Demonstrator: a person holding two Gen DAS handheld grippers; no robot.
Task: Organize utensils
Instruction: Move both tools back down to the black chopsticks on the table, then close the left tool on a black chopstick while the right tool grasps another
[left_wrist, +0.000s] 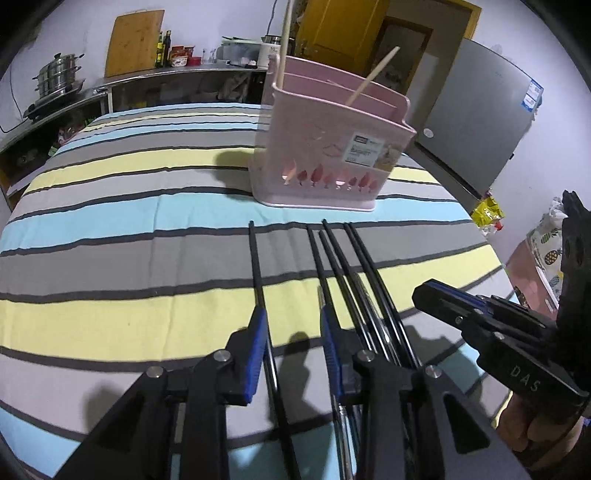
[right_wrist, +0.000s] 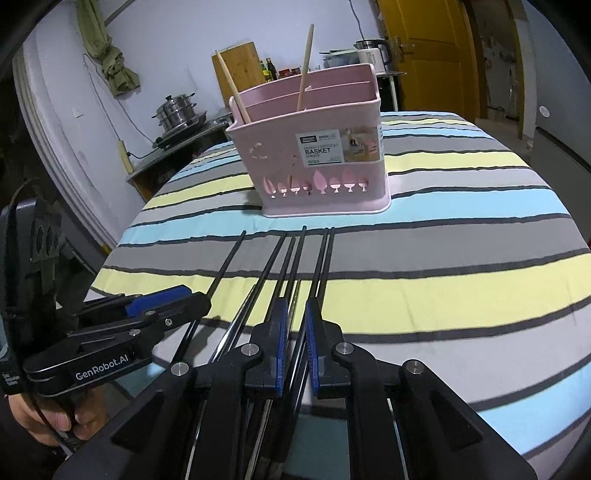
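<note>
Several black chopsticks lie side by side on the striped tablecloth (left_wrist: 110, 221), in front of a pink utensil basket (left_wrist: 321, 147) (right_wrist: 314, 166). Two wooden chopsticks (right_wrist: 306, 66) stand in the basket. My left gripper (left_wrist: 291, 314) is low over the cloth and open. The lone black chopstick (left_wrist: 256, 266) runs between its blue pads, close to the left one. My right gripper (right_wrist: 295, 302) (left_wrist: 419, 291) straddles a chopstick from the bunch (right_wrist: 291, 258). Its jaws are narrow, and a thin gap still shows beside the stick.
A steel pot (left_wrist: 57, 77) and a wooden cutting board (left_wrist: 133, 42) sit on the counter behind the table. A grey fridge (left_wrist: 476, 122) stands to the right and a yellow door (right_wrist: 424, 48) behind. The round table's edge curves away near both grippers.
</note>
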